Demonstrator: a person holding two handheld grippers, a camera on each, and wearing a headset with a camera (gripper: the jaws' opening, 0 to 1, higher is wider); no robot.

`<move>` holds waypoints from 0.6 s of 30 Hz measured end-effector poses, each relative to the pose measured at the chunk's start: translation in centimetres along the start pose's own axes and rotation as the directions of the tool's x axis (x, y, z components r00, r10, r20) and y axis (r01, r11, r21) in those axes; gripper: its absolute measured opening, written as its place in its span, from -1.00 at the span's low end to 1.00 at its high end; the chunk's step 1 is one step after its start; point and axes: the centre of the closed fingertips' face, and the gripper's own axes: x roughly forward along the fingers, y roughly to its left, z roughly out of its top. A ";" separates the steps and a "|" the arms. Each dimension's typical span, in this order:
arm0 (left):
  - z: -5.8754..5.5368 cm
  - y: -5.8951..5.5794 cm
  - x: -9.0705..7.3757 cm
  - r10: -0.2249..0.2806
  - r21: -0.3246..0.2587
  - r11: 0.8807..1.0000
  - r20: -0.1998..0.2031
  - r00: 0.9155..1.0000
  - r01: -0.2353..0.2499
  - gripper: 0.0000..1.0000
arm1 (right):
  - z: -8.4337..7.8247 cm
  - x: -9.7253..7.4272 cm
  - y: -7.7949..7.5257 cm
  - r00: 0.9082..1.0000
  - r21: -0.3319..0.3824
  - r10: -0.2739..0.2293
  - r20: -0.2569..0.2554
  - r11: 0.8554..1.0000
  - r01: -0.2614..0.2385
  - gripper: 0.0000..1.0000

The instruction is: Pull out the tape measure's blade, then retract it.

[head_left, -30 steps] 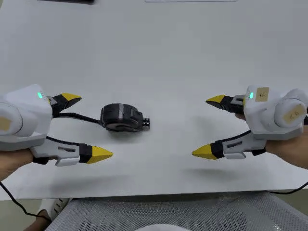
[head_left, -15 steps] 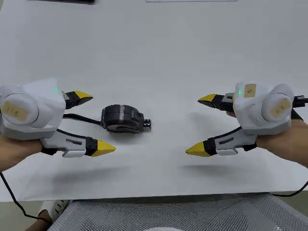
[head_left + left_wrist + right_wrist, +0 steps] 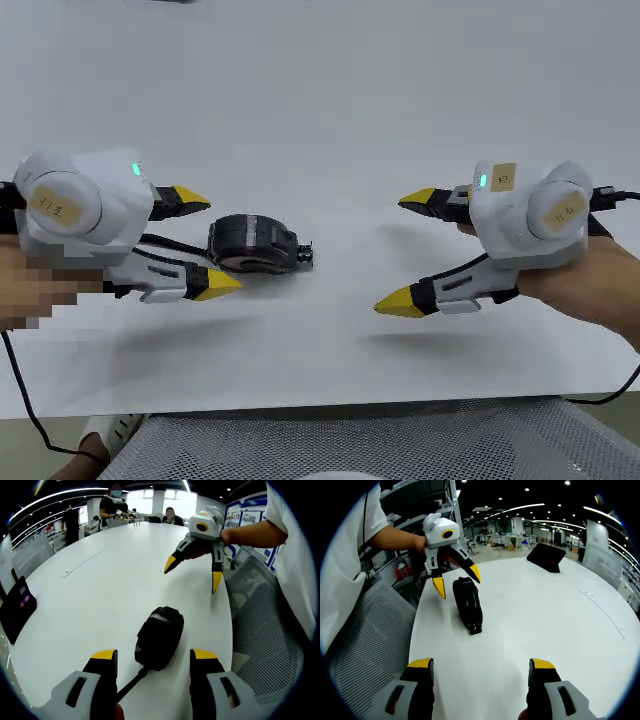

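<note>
Though matte, rounded black tape measure [image 3: 252,243]

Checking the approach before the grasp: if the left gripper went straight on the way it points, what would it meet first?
The left gripper would meet the tape measure first. It lies on the white table dead ahead, in line with the gap between the open jaws. Its black strap trails back between them.
</note>
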 end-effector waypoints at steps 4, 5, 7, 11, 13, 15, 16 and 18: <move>-0.1 -0.1 0.5 -0.011 0.009 1.000 -0.008 1.000 0.011 -0.01 | 0.0 0.2 0.0 1.000 0.003 0.001 0.002 1.000 -0.001 0.51; -0.1 -0.1 0.7 -0.012 0.012 1.000 -0.011 1.000 0.012 -0.03 | 0.0 0.2 0.0 1.000 0.005 0.002 0.004 1.000 -0.002 0.51; -0.3 -0.2 1.0 -0.017 0.020 1.000 -0.020 1.000 0.018 -0.06 | 0.1 0.3 0.0 1.000 0.007 0.002 0.007 1.000 -0.003 0.51; -0.5 -0.3 1.5 -0.029 0.021 0.999 -0.033 0.999 0.030 -0.13 | 0.2 0.6 0.2 1.000 0.009 0.007 0.009 1.000 -0.007 0.51; -0.7 -0.2 1.6 -0.036 0.012 0.999 -0.035 0.999 0.036 -0.18 | 0.2 0.7 0.3 1.000 0.012 0.009 0.011 1.000 -0.010 0.51; -0.7 -0.2 1.8 -0.034 0.017 0.999 -0.037 0.999 0.035 -0.23 | 0.2 0.8 0.3 1.000 0.013 0.011 0.011 1.000 -0.011 0.51; -0.8 -0.1 1.9 -0.034 0.017 0.999 -0.039 0.999 0.035 -0.23 | 0.2 0.8 0.4 1.000 0.015 0.013 0.012 1.000 -0.013 0.51; -0.9 -0.1 2.0 -0.038 0.020 0.999 -0.044 0.998 0.039 -0.27 | 0.2 0.9 0.4 1.000 0.017 0.014 0.013 1.000 -0.014 0.51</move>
